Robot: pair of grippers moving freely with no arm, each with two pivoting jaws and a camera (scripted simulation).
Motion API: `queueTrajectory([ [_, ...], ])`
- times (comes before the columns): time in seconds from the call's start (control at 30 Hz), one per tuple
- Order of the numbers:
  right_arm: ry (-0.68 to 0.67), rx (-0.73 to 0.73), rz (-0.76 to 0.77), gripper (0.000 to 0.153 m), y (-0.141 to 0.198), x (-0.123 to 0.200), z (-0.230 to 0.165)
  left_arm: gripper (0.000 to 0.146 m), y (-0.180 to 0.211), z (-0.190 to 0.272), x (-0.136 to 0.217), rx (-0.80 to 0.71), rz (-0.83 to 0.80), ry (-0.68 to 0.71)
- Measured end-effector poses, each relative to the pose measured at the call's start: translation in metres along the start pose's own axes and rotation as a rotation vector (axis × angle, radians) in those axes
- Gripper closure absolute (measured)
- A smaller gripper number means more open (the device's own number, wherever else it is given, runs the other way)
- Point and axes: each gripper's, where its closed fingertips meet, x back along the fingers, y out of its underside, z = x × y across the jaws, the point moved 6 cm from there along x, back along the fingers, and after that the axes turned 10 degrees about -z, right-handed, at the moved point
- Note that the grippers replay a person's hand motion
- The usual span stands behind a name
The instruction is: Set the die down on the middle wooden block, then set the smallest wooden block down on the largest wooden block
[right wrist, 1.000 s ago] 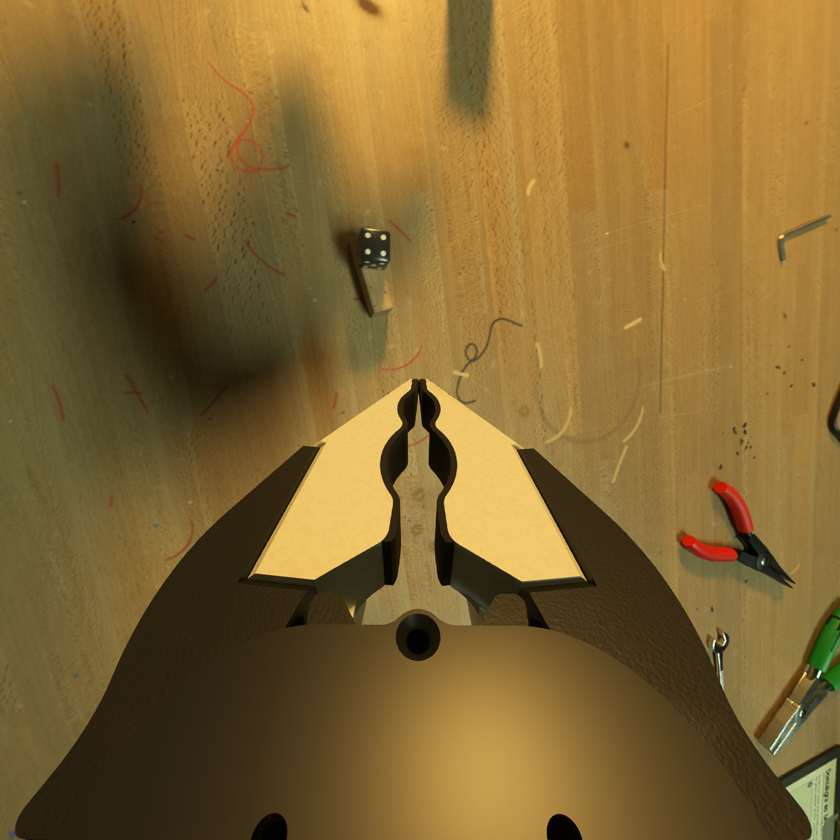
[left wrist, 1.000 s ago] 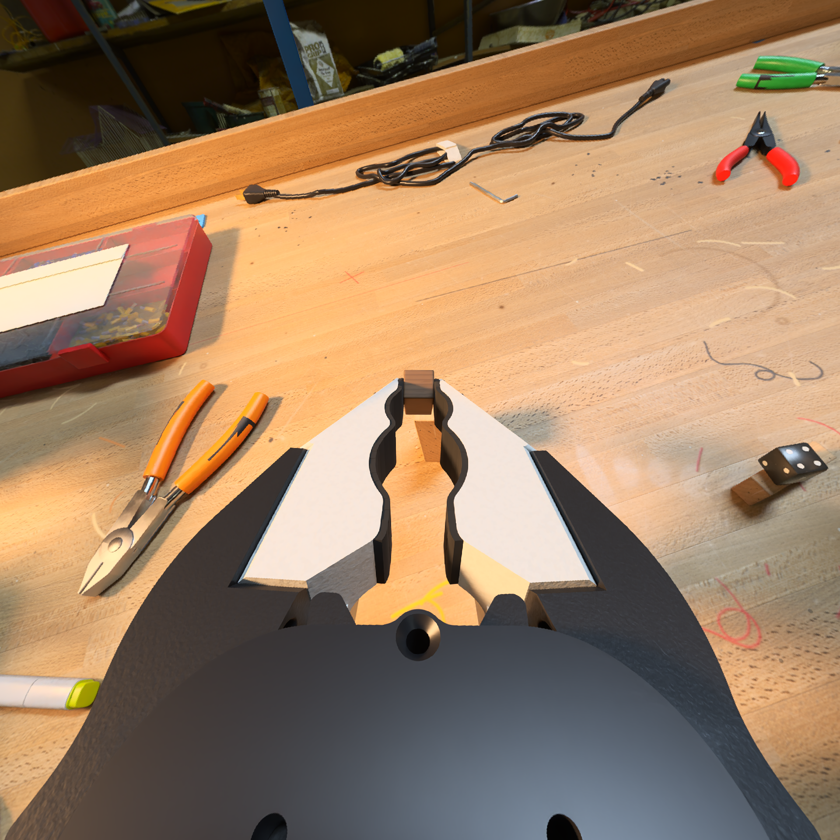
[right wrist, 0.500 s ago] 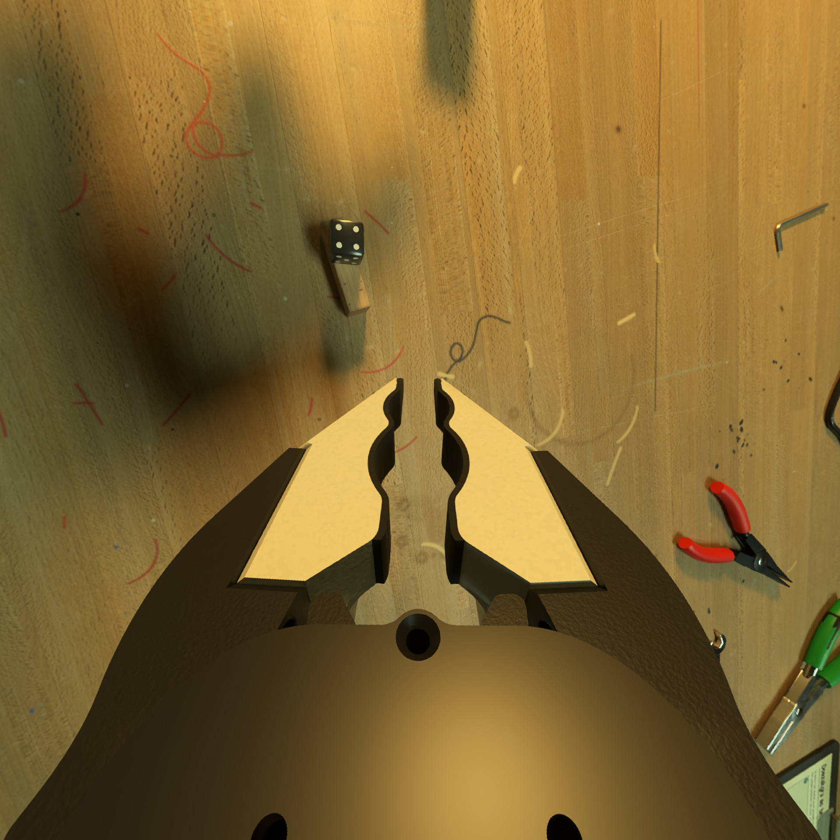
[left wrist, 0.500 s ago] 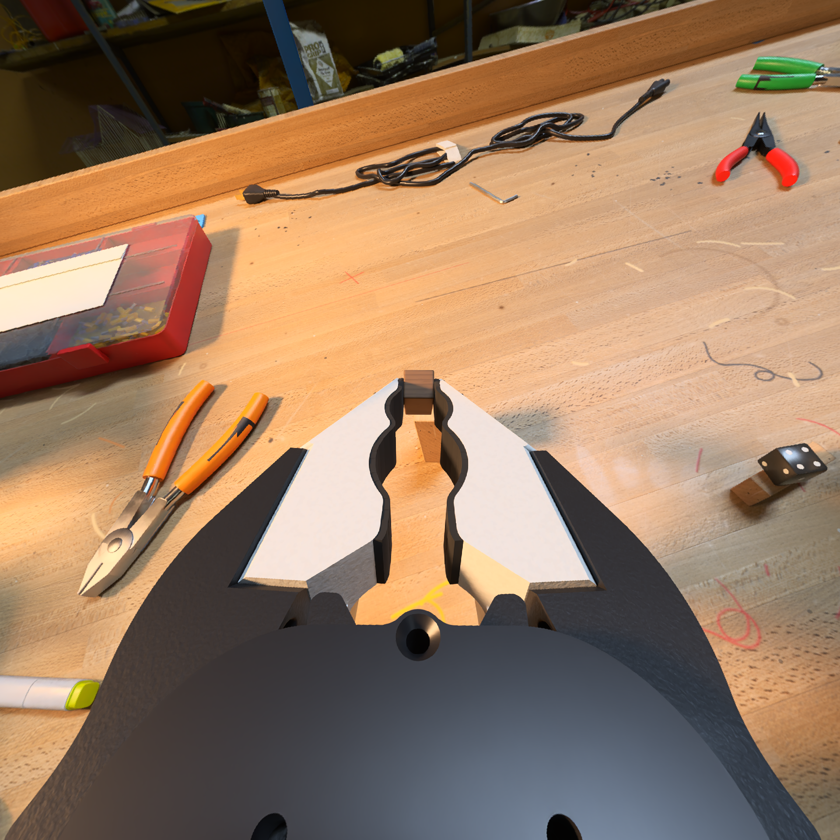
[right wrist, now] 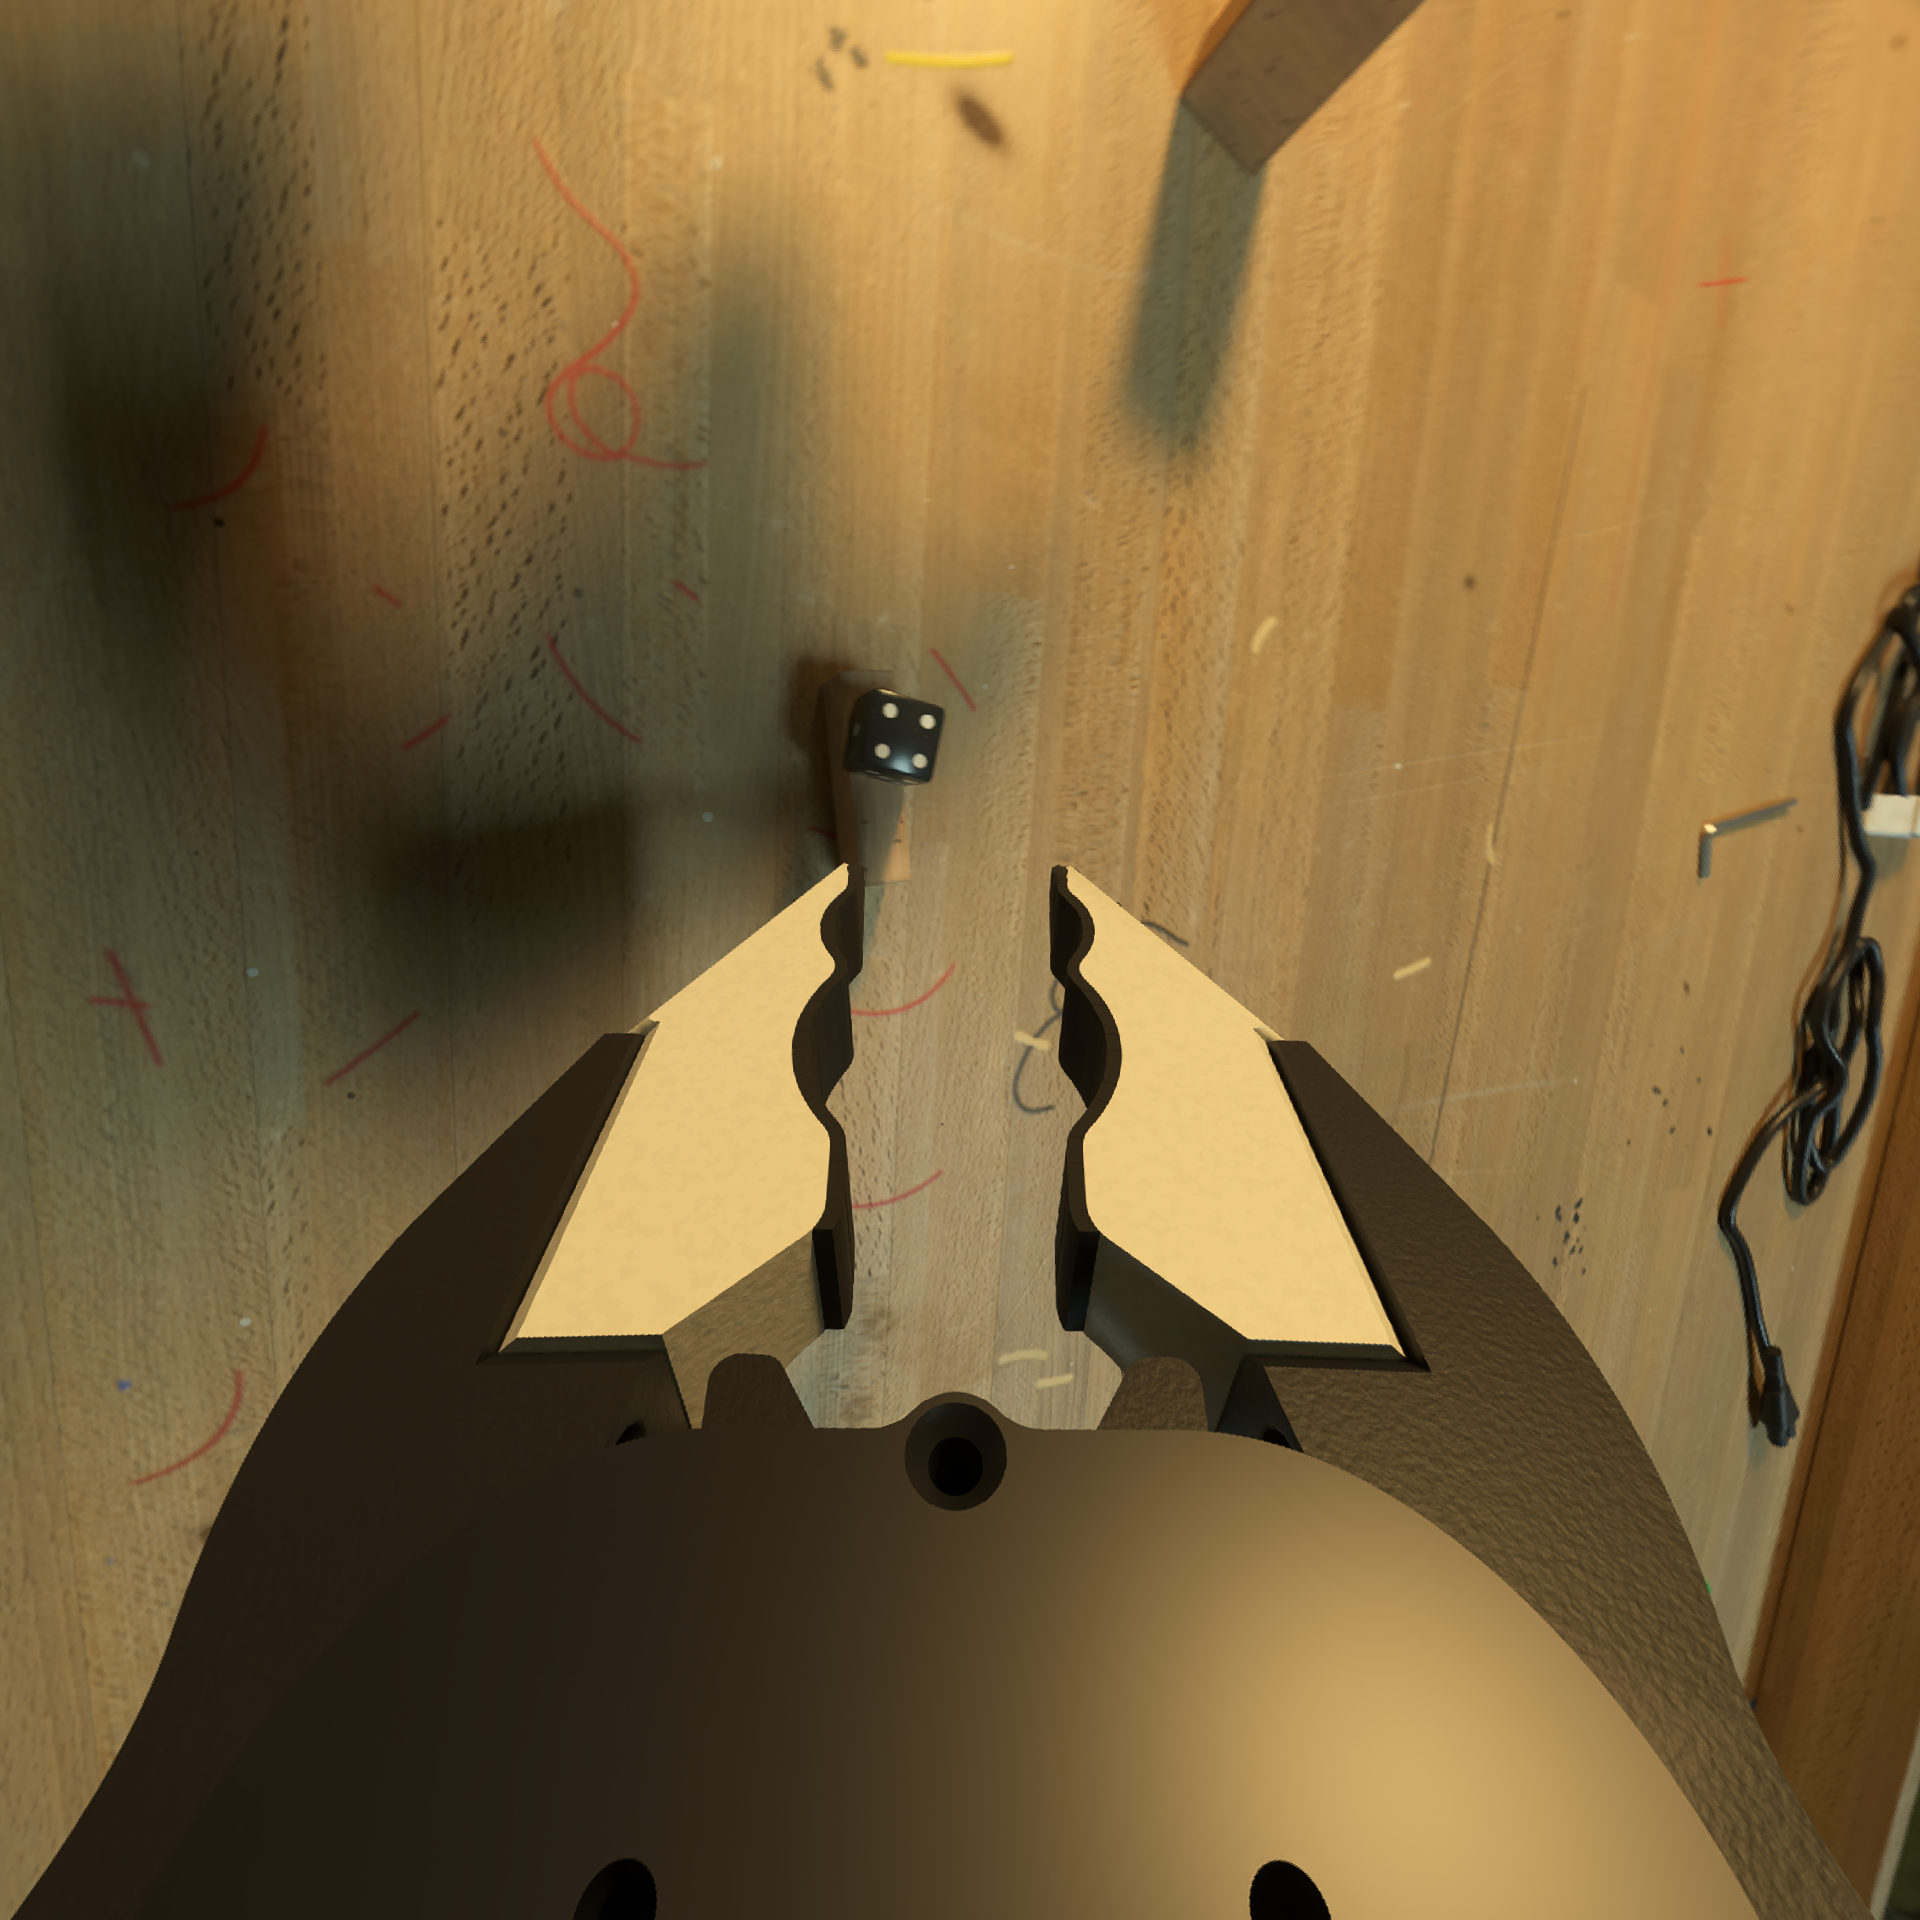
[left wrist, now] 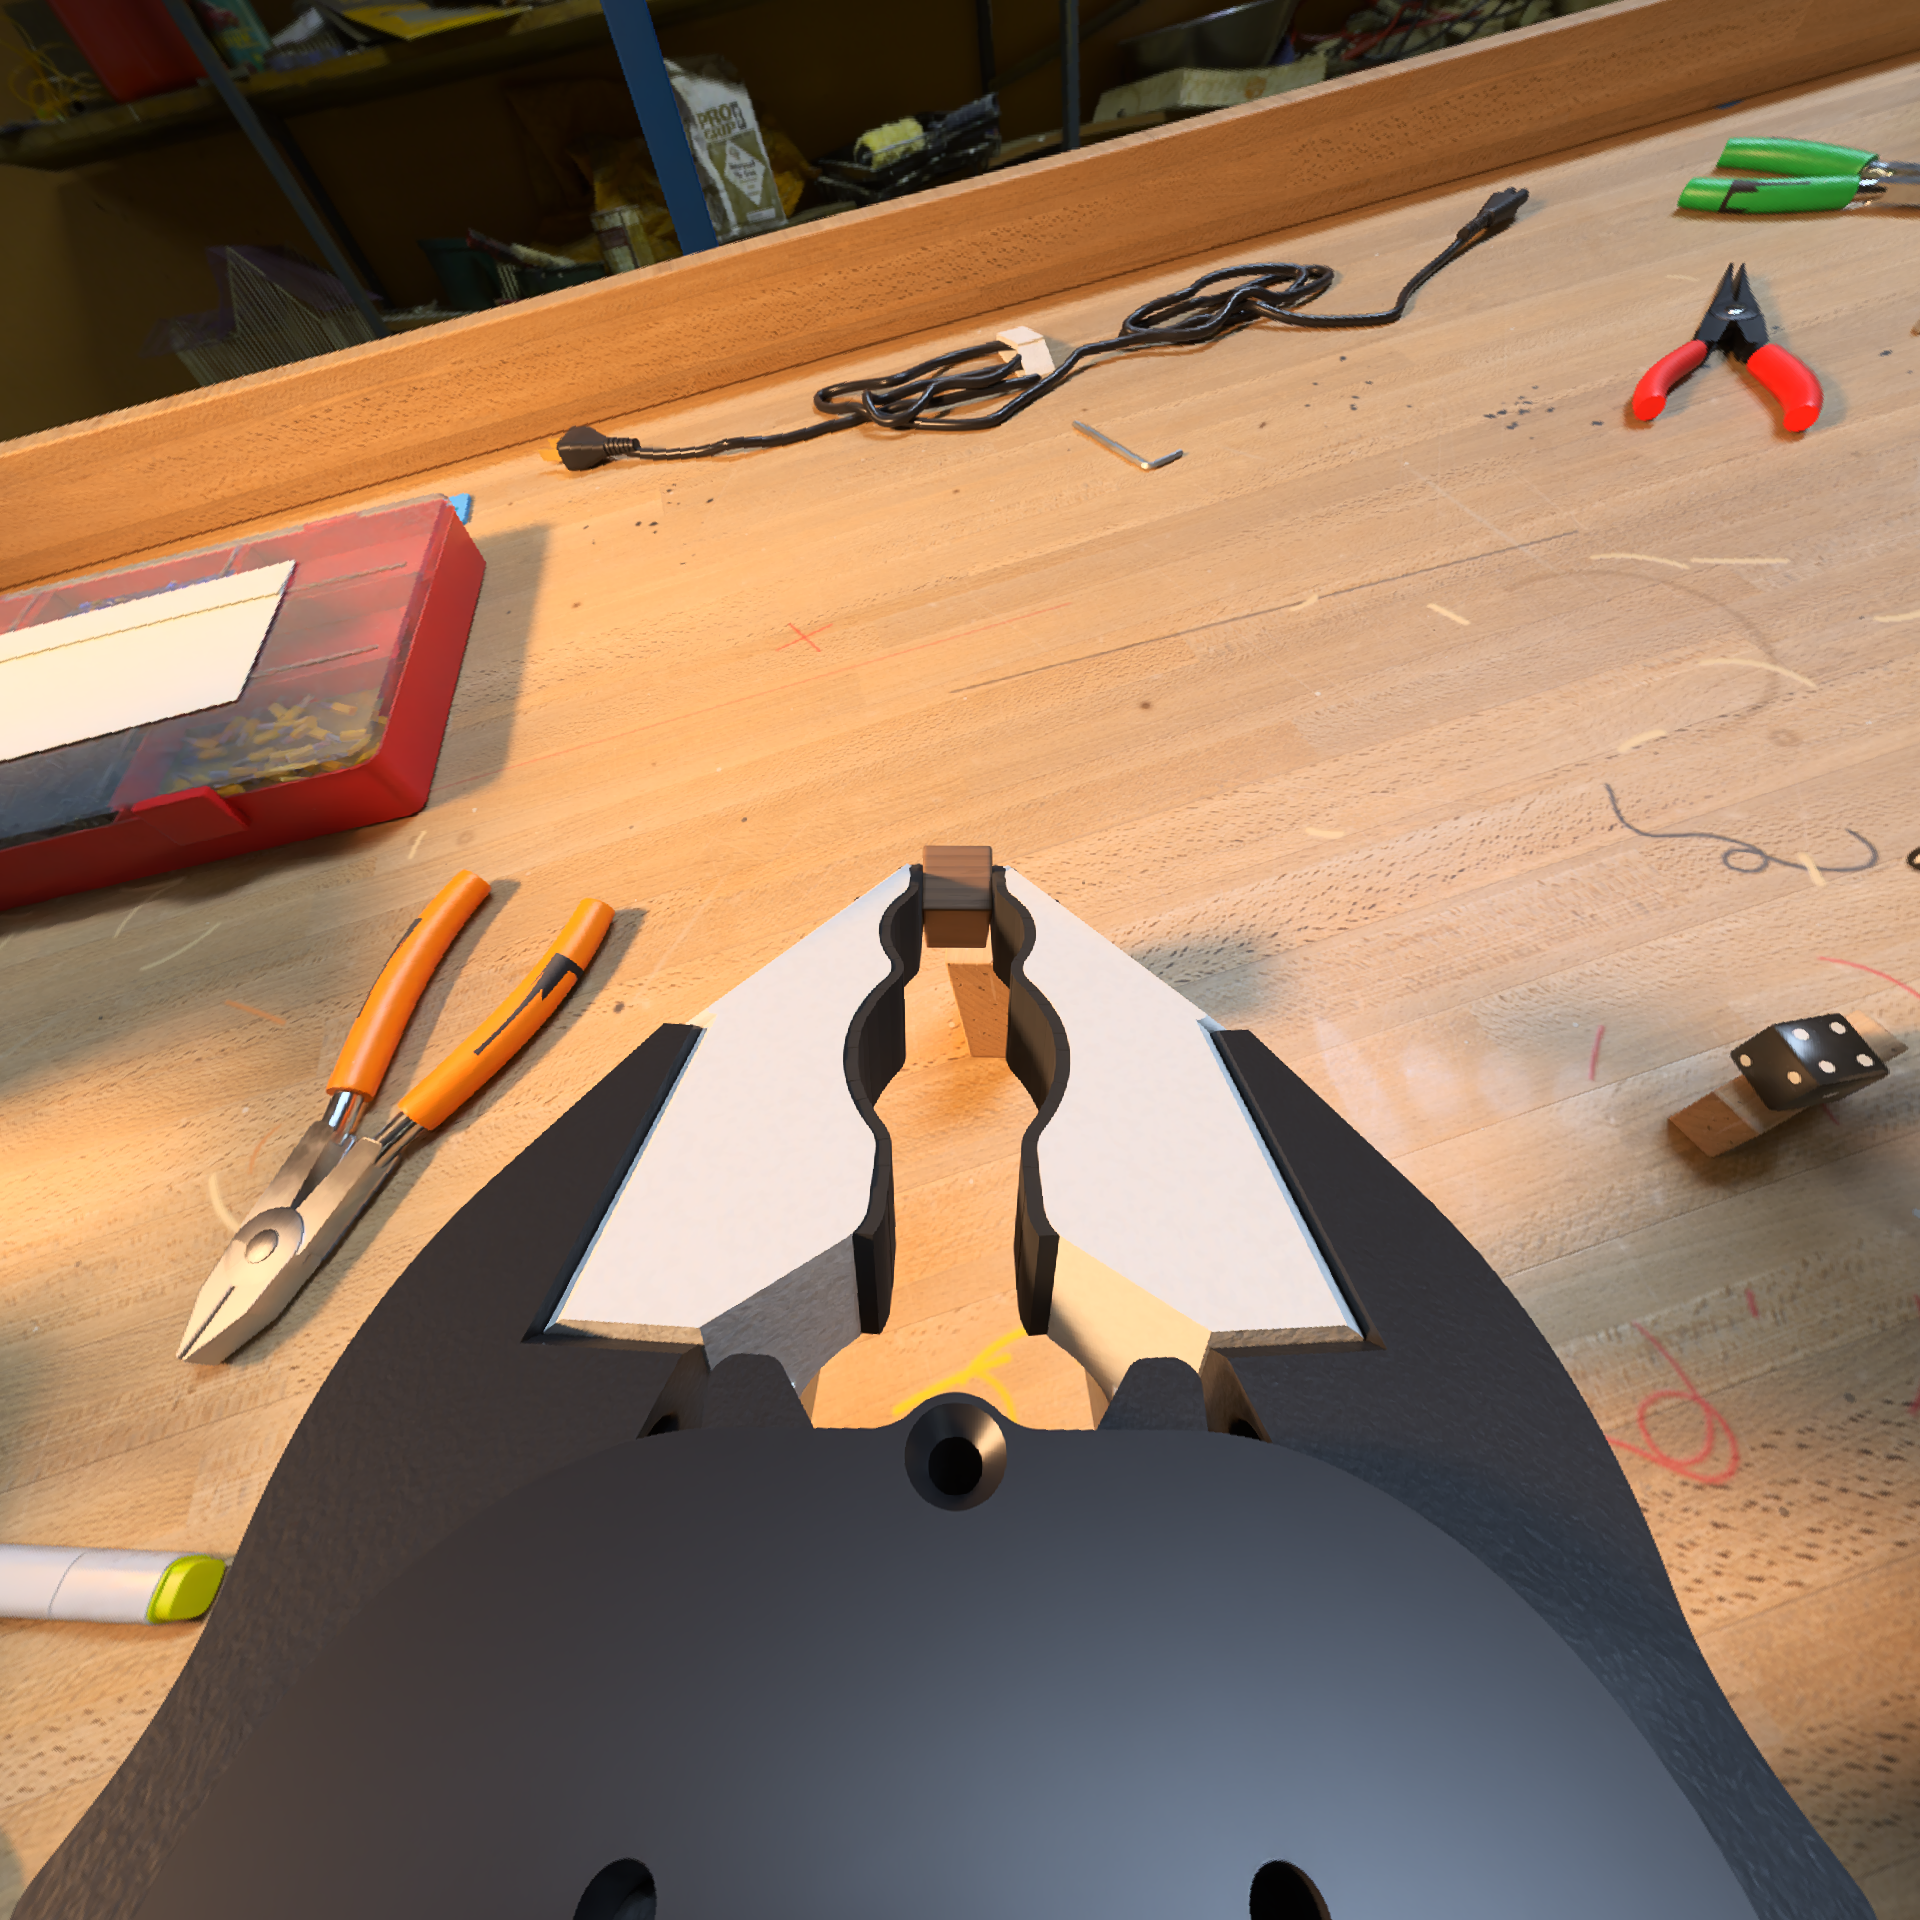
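Observation:
My left gripper (left wrist: 956, 883) is shut on the smallest wooden block (left wrist: 956, 899), a dark brown cube held above the bench. A pale, larger wooden block (left wrist: 982, 1010) shows between the fingers just below it, and its corner shows at the top of the right wrist view (right wrist: 1273, 78). The black die (left wrist: 1813, 1060) rests on one end of the flat middle block (left wrist: 1720, 1127) to the right. In the right wrist view the die (right wrist: 896, 736) and its block (right wrist: 868, 831) lie just beyond my right gripper (right wrist: 956, 878), which is open and empty.
A red parts box (left wrist: 239, 675), orange pliers (left wrist: 395, 1091) and a marker (left wrist: 104, 1584) lie to the left. A black cable (left wrist: 1039, 364), a hex key (left wrist: 1127, 447), red-handled pliers (left wrist: 1735, 364) and green-handled pliers (left wrist: 1787, 177) lie near the back rail (left wrist: 935, 260).
My right gripper has gone from shut to wide open and has shifted, so the die and its block now lie close to its left fingertip. The left gripper and its block have not moved.

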Motion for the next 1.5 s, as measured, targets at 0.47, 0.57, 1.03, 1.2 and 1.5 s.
queueTrajectory([
  [0.47,0.011,0.116,-0.141,0.126,-0.008,-0.022,-0.001,0.134,0.0,0.0,0.001,0.0,0.009,0.001],
  [0.57,0.06,0.098,-0.153,0.128,-0.006,-0.023,0.005,0.134,0.0,0.0,0.001,0.0,0.007,0.002],
  [1.03,1.019,-0.2,0.334,0.108,0.041,0.088,0.073,0.134,0.0,0.0,-0.001,0.0,-0.003,0.007],
  [1.2,1.495,-0.446,0.499,0.098,0.144,0.138,0.061,0.134,0.0,0.0,-0.001,0.0,-0.005,0.007],
  [1.5,1.524,-0.814,0.085,0.052,0.302,0.087,0.028,0.134,-0.001,0.0,-0.003,0.002,-0.024,0.01],
])
